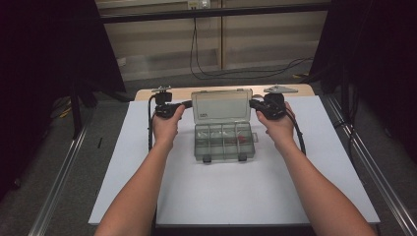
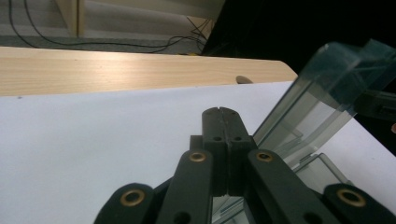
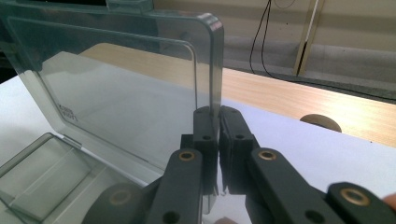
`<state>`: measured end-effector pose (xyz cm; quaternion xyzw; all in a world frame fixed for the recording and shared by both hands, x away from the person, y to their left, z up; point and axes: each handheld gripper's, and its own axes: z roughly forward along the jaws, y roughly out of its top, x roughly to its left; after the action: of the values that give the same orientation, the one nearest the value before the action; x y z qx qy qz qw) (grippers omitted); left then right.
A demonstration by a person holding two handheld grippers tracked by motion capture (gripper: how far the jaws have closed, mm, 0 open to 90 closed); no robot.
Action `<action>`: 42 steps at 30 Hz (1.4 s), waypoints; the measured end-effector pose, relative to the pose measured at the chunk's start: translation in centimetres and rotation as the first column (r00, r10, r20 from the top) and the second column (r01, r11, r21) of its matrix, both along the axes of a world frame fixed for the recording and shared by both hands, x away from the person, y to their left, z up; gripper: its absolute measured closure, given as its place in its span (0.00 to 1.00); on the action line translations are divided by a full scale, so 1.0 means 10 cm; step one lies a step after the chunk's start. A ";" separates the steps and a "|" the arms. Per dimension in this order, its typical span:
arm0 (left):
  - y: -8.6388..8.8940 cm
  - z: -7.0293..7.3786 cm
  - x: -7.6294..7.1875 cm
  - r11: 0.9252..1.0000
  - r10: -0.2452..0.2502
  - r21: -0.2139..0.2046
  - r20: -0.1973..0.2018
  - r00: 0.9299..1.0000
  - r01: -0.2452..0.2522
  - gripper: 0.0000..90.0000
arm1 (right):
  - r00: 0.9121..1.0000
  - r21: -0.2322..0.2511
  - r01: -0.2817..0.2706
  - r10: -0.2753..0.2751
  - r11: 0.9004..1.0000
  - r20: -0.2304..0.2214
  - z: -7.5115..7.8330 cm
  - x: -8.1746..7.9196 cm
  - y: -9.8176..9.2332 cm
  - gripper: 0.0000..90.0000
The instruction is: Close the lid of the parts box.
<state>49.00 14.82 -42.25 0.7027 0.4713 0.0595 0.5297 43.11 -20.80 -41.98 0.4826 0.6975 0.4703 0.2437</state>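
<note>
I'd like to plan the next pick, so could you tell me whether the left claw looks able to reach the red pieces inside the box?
Probably yes: the lid stands open, leaving the red pieces uncovered from above, though the left claw, now shut beside the lid, must cross the box.

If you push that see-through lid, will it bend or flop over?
The lid looks like thin clear hard plastic, so it would probably flex only slightly. It stands upright on the box, hinged at the back, so a push likely swings it. The right gripper pinches its smooth, possibly slippery edge.
</note>
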 end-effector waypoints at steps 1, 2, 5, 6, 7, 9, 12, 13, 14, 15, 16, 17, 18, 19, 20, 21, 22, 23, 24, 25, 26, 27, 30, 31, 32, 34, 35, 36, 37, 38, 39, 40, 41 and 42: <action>-0.01 0.00 0.00 1.000 0.008 -0.002 0.002 1.000 -0.008 1.00 | 1.000 -0.001 -0.005 0.005 1.000 0.007 0.00 -0.01 0.00 0.96; -0.01 0.01 0.00 1.000 0.015 0.004 -0.003 1.000 -0.015 1.00 | 1.000 -0.001 -0.004 0.004 1.000 0.009 0.00 -0.03 0.00 0.96; -0.02 -0.02 0.03 0.999 -0.005 -0.035 -0.025 1.000 0.005 1.00 | 1.000 0.008 -0.010 0.010 1.000 0.011 -0.01 -0.06 -0.02 0.96; -0.04 -0.02 0.03 0.999 -0.004 -0.036 -0.030 1.000 0.003 1.00 | 1.000 0.011 -0.016 0.016 1.000 0.010 -0.01 -0.07 -0.02 0.95; -0.04 -0.03 0.03 1.000 -0.011 -0.017 -0.029 1.000 0.010 1.00 | 1.000 0.013 -0.019 0.019 1.000 0.009 -0.01 -0.08 -0.03 0.95; -0.06 -0.03 0.03 0.999 -0.010 -0.034 -0.031 0.999 0.009 1.00 | 1.000 0.019 -0.023 0.023 1.000 0.009 -0.01 -0.09 -0.03 0.95; -0.07 -0.03 0.01 0.999 -0.025 -0.049 -0.032 0.999 0.024 1.00 | 0.999 0.034 -0.043 0.043 0.998 0.004 -0.01 -0.10 -0.06 0.94; -0.07 -0.02 0.01 0.998 -0.030 -0.051 -0.026 0.999 0.029 1.00 | 0.998 0.046 -0.056 0.056 0.997 -0.001 -0.01 -0.10 -0.07 0.93; -0.08 -0.02 0.00 0.998 -0.026 -0.061 -0.026 0.999 0.024 1.00 | 0.997 0.063 -0.070 0.071 0.996 -0.005 0.00 -0.11 -0.10 0.92; -0.07 -0.01 0.00 0.998 -0.035 -0.049 -0.023 0.999 0.034 1.00 | 0.996 0.081 -0.085 0.085 0.993 -0.001 0.01 -0.13 -0.12 0.90; -0.07 -0.01 -0.01 0.998 -0.028 -0.048 -0.018 0.999 0.028 1.00 | 0.995 0.095 -0.098 0.098 0.991 0.011 0.02 -0.14 -0.16 0.88; -0.07 -0.01 -0.01 0.998 -0.032 -0.048 -0.016 0.999 0.031 1.00 | 0.994 0.107 -0.112 0.111 0.988 0.017 0.03 -0.16 -0.19 0.87; -0.07 -0.01 -0.01 0.998 -0.034 -0.046 -0.016 0.999 0.034 1.00 | 0.993 0.118 -0.118 0.117 0.986 0.021 0.04 -0.18 -0.23 0.87; -0.07 -0.01 -0.02 0.998 -0.030 -0.048 -0.019 0.999 0.029 1.00 | 0.993 0.129 -0.119 0.117 0.984 0.025 0.05 -0.20 -0.27 0.87; -0.06 -0.01 -0.02 0.999 -0.028 -0.033 -0.007 1.000 0.028 1.00 | 0.994 0.141 -0.113 0.111 0.983 0.023 0.06 -0.21 -0.30 0.87; -0.07 -0.01 -0.04 0.999 -0.021 -0.032 -0.004 1.000 0.021 1.00 | 0.994 0.155 -0.113 0.111 0.981 0.019 0.07 -0.22 -0.34 0.89; -0.07 -0.02 -0.04 0.999 -0.019 -0.043 -0.001 1.000 0.019 1.00 | 0.995 0.162 -0.099 0.099 0.982 0.013 0.07 -0.23 -0.37 0.93; -0.07 -0.02 -0.06 0.999 -0.011 -0.045 0.002 1.000 0.012 1.00 | 0.997 0.167 -0.075 0.076 0.983 0.000 0.08 -0.23 -0.39 0.96; -0.07 -0.02 -0.07 0.999 -0.005 -0.040 0.012 1.000 0.006 1.00 | 0.998 0.164 -0.060 0.062 0.985 -0.010 0.08 -0.22 -0.41 0.98; -0.06 -0.01 -0.09 0.999 -0.011 -0.031 0.018 1.000 0.012 1.00 | 0.998 0.160 -0.052 0.055 0.986 -0.014 0.08 -0.22 -0.42 1.00; -0.06 -0.01 -0.10 0.999 -0.006 -0.036 0.019 1.000 0.007 1.00 | 0.999 0.164 -0.041 0.046 0.986 -0.023 0.09 -0.22 -0.41 1.00; -0.06 -0.01 -0.11 0.999 -0.011 -0.032 0.015 1.000 0.011 1.00 | 0.998 0.157 -0.045 0.049 0.987 -0.026 0.08 -0.21 -0.40 1.00; -0.04 -0.01 -0.14 0.999 -0.028 -0.034 0.013 1.000 0.029 1.00 | 0.998 0.149 -0.049 0.054 0.988 -0.032 0.08 -0.21 -0.36 1.00; -0.04 -0.01 -0.16 0.999 -0.027 -0.029 0.021 0.999 0.027 1.00 | 0.998 0.144 -0.049 0.054 0.988 -0.033 0.08 -0.20 -0.34 1.00; -0.05 0.00 -0.18 1.000 -0.017 -0.024 0.032 0.999 0.017 1.00 | 0.998 0.141 -0.055 0.060 0.988 -0.031 0.08 -0.20 -0.32 1.00; -0.05 0.00 -0.22 1.000 -0.011 -0.016 0.047 0.999 0.011 1.00 | 0.998 0.152 -0.061 0.064 0.987 -0.020 0.09 -0.20 -0.30 1.00; -0.05 0.00 -0.24 1.000 -0.005 -0.013 0.056 0.998 0.006 1.00 | 0.998 0.155 -0.065 0.068 0.986 -0.016 0.10 -0.21 -0.29 1.00; -0.04 0.00 -0.26 1.000 -0.012 -0.006 0.064 0.998 0.012 1.00 | 0.998 0.157 -0.062 0.065 0.986 -0.016 0.11 -0.21 -0.28 1.00; -0.04 0.00 -0.27 1.000 -0.017 0.000 0.072 0.997 0.017 1.00 | 0.998 0.157 -0.054 0.057 0.986 -0.018 0.11 -0.21 -0.28 1.00; -0.05 0.01 -0.29 1.000 -0.017 -0.001 0.079 0.997 0.017 1.00 | 0.998 0.160 -0.049 0.053 0.986 -0.021 0.11 -0.21 -0.27 1.00; -0.05 0.01 -0.31 1.000 -0.020 0.000 0.082 0.996 0.020 1.00 | 0.998 0.157 -0.049 0.053 0.986 -0.020 0.12 -0.21 -0.26 1.00; -0.05 0.02 -0.32 1.000 -0.023 0.002 0.084 0.996 0.023 1.00 | 0.998 0.151 -0.056 0.060 0.987 -0.020 0.12 -0.21 -0.26 1.00; -0.05 0.02 -0.34 1.000 -0.031 0.002 0.085 0.996 0.031 1.00 | 0.998 0.150 -0.049 0.052 0.988 -0.019 0.12 -0.21 -0.25 1.00; -0.05 0.03 -0.35 0.999 -0.032 0.000 0.093 0.995 0.033 1.00 | 0.998 0.154 -0.052 0.056 0.987 -0.020 0.13 -0.22 -0.25 1.00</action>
<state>45.47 14.30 -41.98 0.7062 0.4346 0.0832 0.5527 40.95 -23.30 -40.72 0.4867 0.6750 0.5230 0.1845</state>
